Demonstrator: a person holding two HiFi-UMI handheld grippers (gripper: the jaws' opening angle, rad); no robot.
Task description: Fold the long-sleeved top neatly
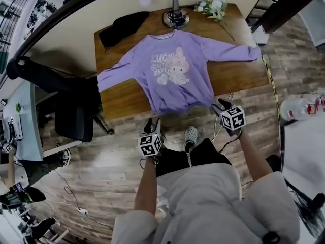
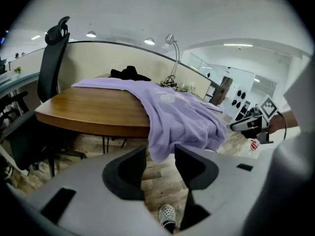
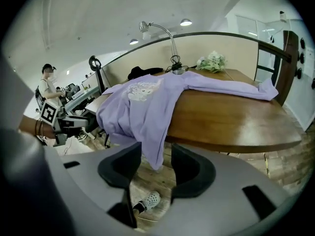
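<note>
The long-sleeved top [image 1: 175, 72] lies face up on the wooden table [image 1: 238, 80], neck towards the table's far edge where the desk lamp [image 1: 172, 11] stands, both sleeves flung out towards the table's two ends, and its hem spilling over the table's near edge; it is a lilac sweatshirt with a white-trimmed neck and a pale rabbit and lettering printed on the chest, fairly flat across the body but rumpled where it droops off the edge; to my eye it is soft, light and quite limp, so it should sag wherever it is not supported and crease easily, and it may slide on the smooth wood, though nothing about it looks fragile; the hanging hem corners seem the handiest places to pinch, one for each gripper, with the cuffs and shoulders as later holds; the left gripper [image 2: 160, 168] hovers just off the table's near edge with its jaws partly apart and nothing caught in them, the hem dangling beyond; the right gripper [image 3: 156, 168] is likewise part open and empty, facing the hem's other corner.
</note>
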